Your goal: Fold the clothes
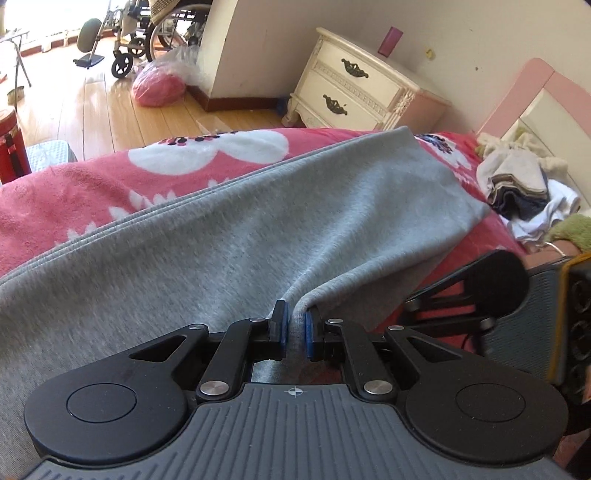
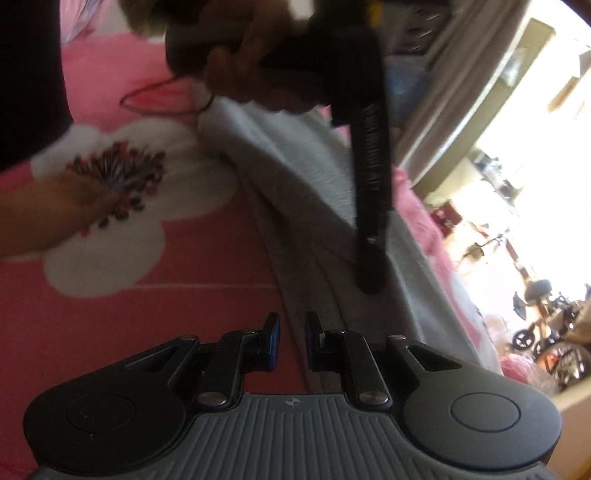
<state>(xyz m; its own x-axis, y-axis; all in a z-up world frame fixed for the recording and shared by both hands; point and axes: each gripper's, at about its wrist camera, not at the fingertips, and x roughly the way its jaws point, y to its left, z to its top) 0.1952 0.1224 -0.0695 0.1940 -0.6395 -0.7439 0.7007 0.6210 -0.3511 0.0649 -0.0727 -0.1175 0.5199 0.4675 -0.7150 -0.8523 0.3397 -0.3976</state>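
A grey garment (image 1: 229, 236) lies spread on a pink floral blanket (image 1: 74, 199). My left gripper (image 1: 295, 328) is shut on a pinched ridge of its cloth, which rises between the blue pads (image 1: 282, 325). The right wrist view is blurred. In it the left gripper (image 2: 371, 280) comes down from a hand (image 2: 251, 70) onto the garment (image 2: 295, 177). My right gripper (image 2: 293, 332) hovers low over the garment's folded edge, fingers apart; the edge runs flat under the gap and looks unpinched. The right tool's body (image 1: 495, 284) shows beside the left gripper.
A pile of folded and loose clothes (image 1: 517, 192) sits by the pink headboard (image 1: 535, 96). A cream nightstand (image 1: 354, 85) stands beyond the bed, with a bagged red bundle (image 1: 159, 86) and wheelchairs (image 1: 155, 33) on the wooden floor. A forearm (image 2: 48, 218) rests on the blanket (image 2: 147, 332).
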